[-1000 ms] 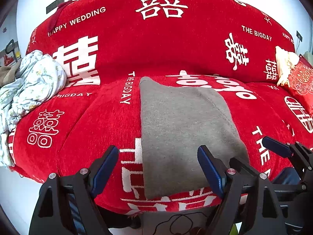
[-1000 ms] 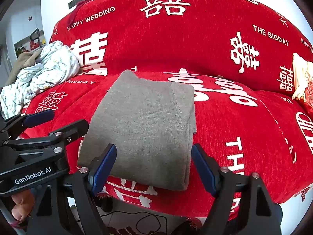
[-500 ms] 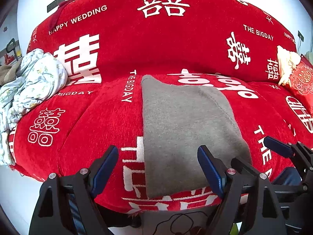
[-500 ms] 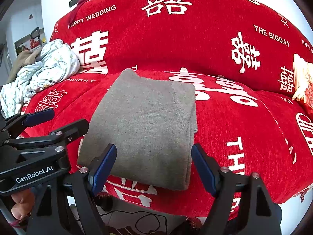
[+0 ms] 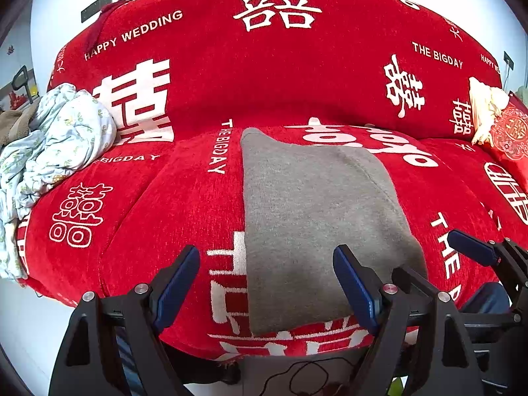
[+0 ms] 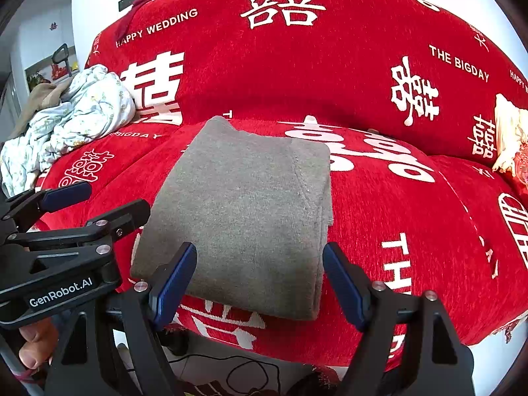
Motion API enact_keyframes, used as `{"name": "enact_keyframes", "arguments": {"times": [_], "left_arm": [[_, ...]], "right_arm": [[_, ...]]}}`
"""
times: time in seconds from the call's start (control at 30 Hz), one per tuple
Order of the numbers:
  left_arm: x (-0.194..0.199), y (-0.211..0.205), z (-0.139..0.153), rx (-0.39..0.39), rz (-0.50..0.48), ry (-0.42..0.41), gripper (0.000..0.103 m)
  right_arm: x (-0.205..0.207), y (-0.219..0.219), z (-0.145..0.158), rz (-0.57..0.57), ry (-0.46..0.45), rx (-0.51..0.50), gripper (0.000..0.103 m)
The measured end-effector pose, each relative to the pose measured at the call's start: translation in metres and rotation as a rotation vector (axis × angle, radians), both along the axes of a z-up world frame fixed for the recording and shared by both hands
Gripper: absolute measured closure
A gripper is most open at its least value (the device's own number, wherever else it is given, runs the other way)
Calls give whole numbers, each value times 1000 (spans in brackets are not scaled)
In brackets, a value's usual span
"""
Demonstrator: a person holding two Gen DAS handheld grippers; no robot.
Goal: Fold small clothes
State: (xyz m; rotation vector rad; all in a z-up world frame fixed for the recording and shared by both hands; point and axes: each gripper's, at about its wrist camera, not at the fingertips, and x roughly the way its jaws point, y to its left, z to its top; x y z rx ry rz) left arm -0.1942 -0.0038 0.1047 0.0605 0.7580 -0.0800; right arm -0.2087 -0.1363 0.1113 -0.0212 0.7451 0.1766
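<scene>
The folded grey cloth lies on the sofa seat's front edge, soft, light and limp, best pinched at its near corners, while both grippers hover before it, jaws wide and empty.

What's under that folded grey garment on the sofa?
The grey garment lies on the red wedding-print sofa cover; white characters poke out at its near edge. Anything tucked between its folded layers is hidden.
</scene>
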Motion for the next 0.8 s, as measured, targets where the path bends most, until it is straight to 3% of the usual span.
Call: {"name": "enact_keyframes", "arguments": {"times": [0.8], "left_arm": [[-7, -3, 9, 10, 3, -36, 19]], "right_arm": [[-2, -10, 8, 8, -16, -2, 22]]}}
